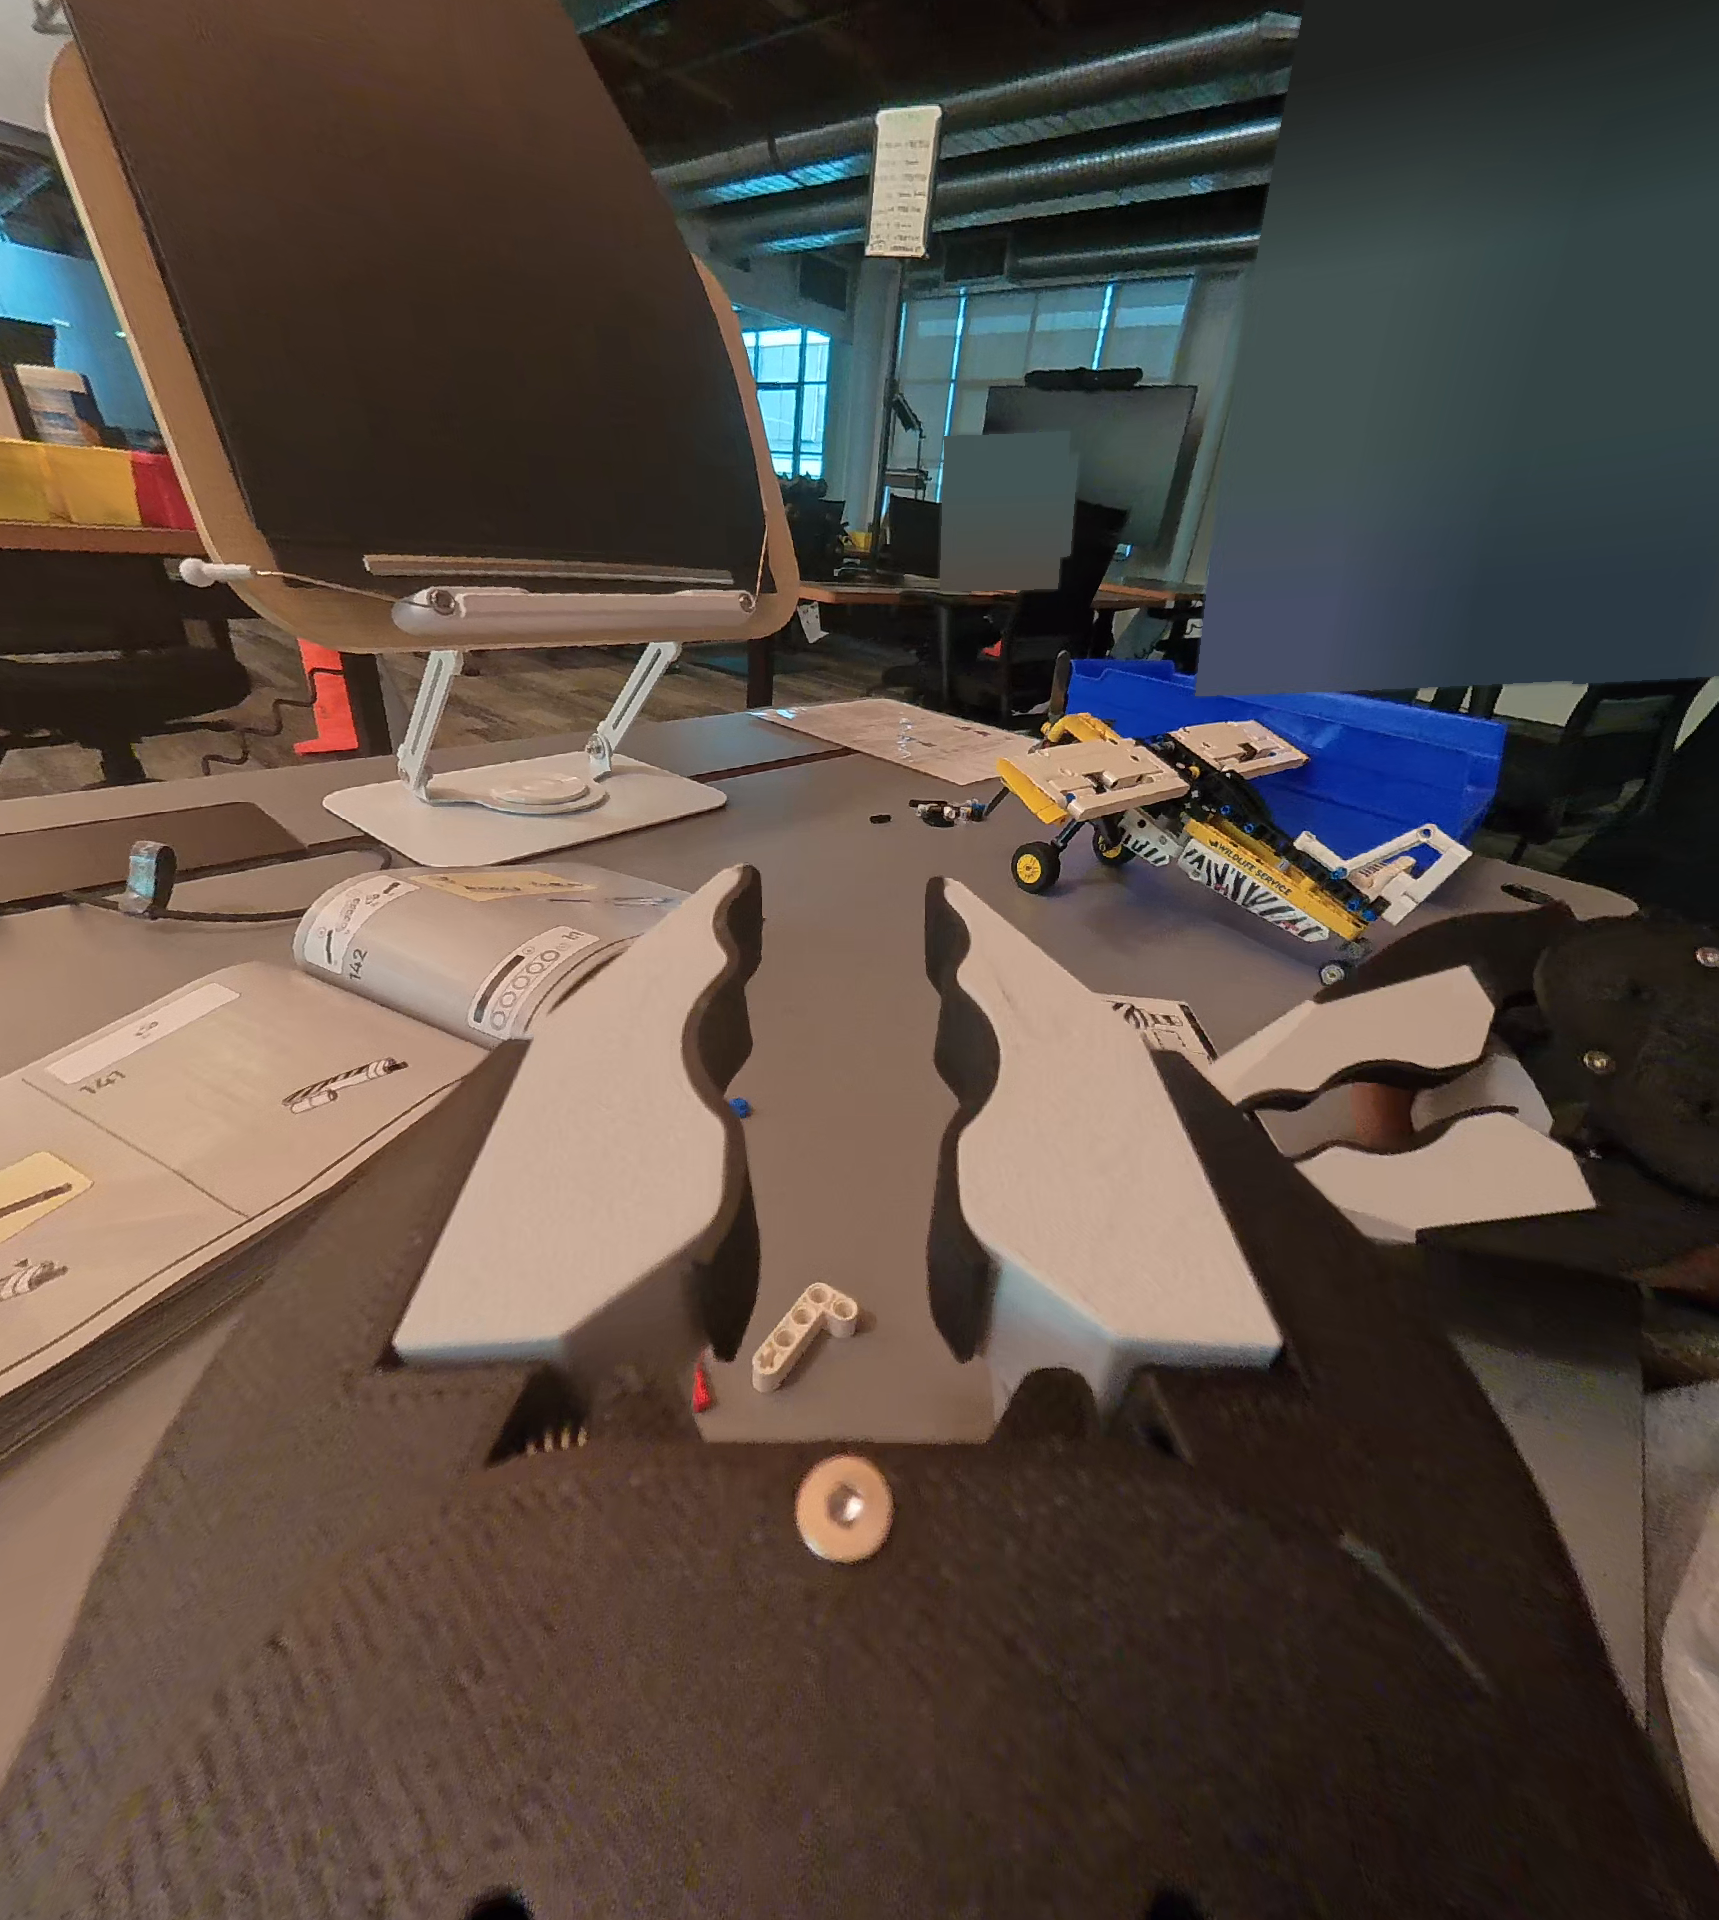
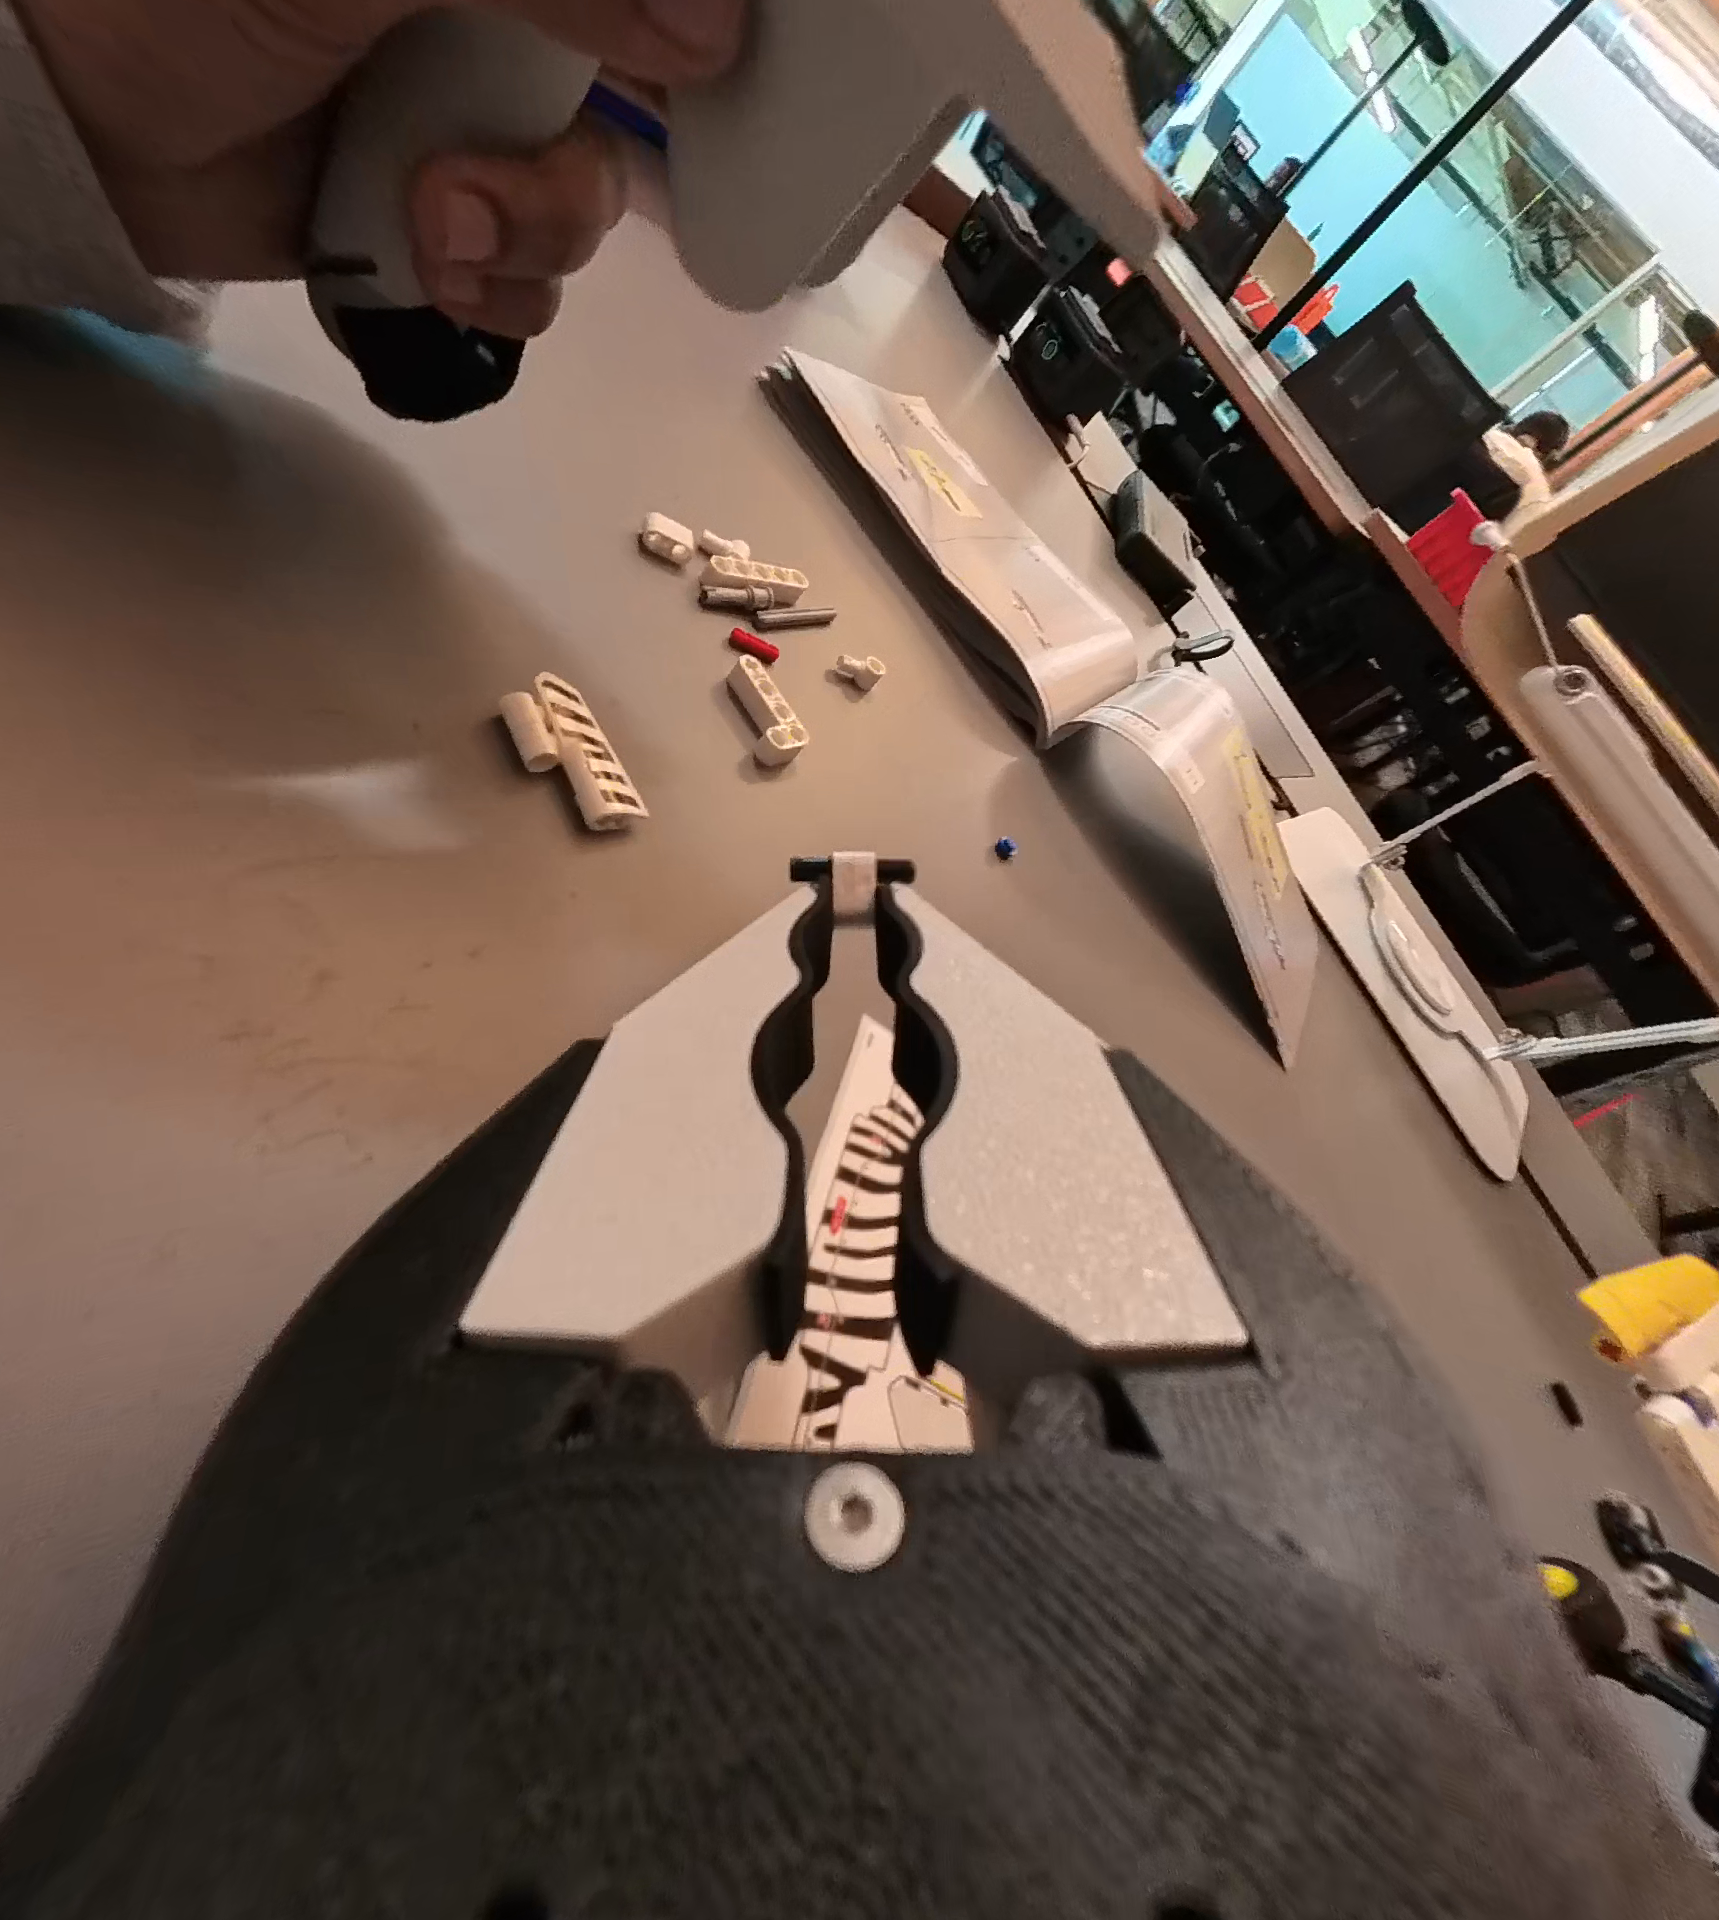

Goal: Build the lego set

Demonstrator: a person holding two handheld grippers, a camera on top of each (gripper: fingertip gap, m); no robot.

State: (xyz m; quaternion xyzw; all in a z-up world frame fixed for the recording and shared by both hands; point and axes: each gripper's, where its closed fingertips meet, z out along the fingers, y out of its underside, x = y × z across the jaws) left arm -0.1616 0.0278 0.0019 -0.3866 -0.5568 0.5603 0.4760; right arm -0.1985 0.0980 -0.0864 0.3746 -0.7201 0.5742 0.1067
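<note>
the right gripper (image 2: 853,883) is pinched shut at its tips on a small white connector (image 2: 853,878) with a black pin (image 2: 850,865) running crosswise through it, held just above the grey table (image 2: 211,1039). under its fingers lies a striped sticker sheet (image 2: 860,1226). the left gripper (image 1: 839,914) has its fingers spread apart with nothing between them; a white bent beam (image 1: 801,1332) lies on the table between its finger bases, and a tiny blue pin (image 1: 739,1108) sits farther out. beyond the right tips, a scatter of loose parts (image 2: 730,644) waits on the table: short white beams, a striped white piece, a red pin and a grey axle. the open instruction booklet (image 1: 159,1122) lies beside them, with a tablet on a stand (image 1: 419,416) behind it. farther off, near a blue bin (image 1: 1354,748), stands the lego plane (image 1: 1229,842), yellow, white and black with zebra-striped sides, wings, wheels and a tail already on. it looks largely built, and the booklet is open deep into its pages, so the job seems well along; what is left is likely a small sub-assembly from the loose pieces, then fixing it to the plane.
</note>
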